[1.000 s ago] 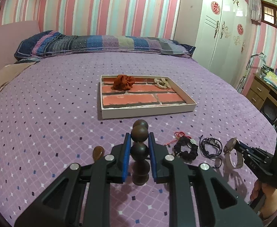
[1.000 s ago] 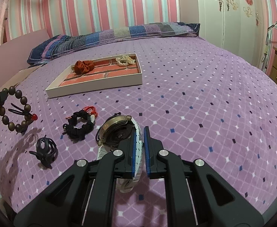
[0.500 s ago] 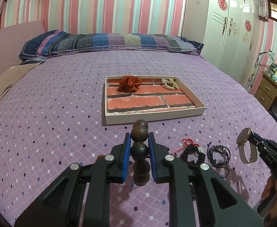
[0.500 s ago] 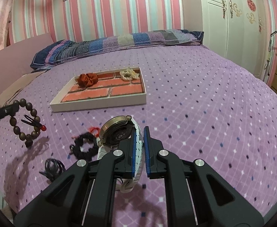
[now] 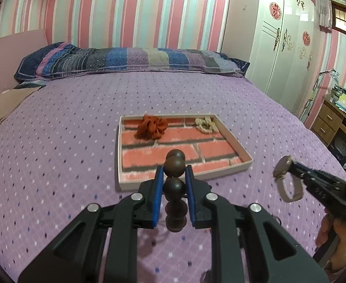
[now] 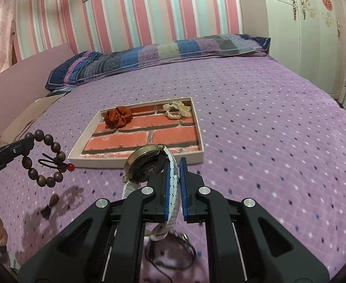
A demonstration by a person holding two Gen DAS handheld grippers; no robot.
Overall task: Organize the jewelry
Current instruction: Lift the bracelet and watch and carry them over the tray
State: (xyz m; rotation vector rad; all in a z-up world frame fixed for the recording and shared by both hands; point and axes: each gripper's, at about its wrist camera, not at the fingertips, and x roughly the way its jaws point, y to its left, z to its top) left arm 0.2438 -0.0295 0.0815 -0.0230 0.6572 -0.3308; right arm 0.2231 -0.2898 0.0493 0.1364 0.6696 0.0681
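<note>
Our left claw (image 5: 174, 181) is clamped on the wooden bead bracelet (image 5: 175, 165), our right claw (image 6: 175, 181) on the watch (image 6: 147, 165), both held above the bed (image 6: 267, 129) near the tray (image 5: 241, 151).

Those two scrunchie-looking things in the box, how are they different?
The rust-red scrunchie is a dark orange-red, while the cream scrunchie is pale off-white. The rust-red scrunchie looks bigger and bunched into a fuller lump; the cream scrunchie lies flatter, with its centre hole showing. The red one sits at the box's far left, the cream one at its far right. Both are ruffled fabric rings lying loose on the brick-patterned lining.
</note>
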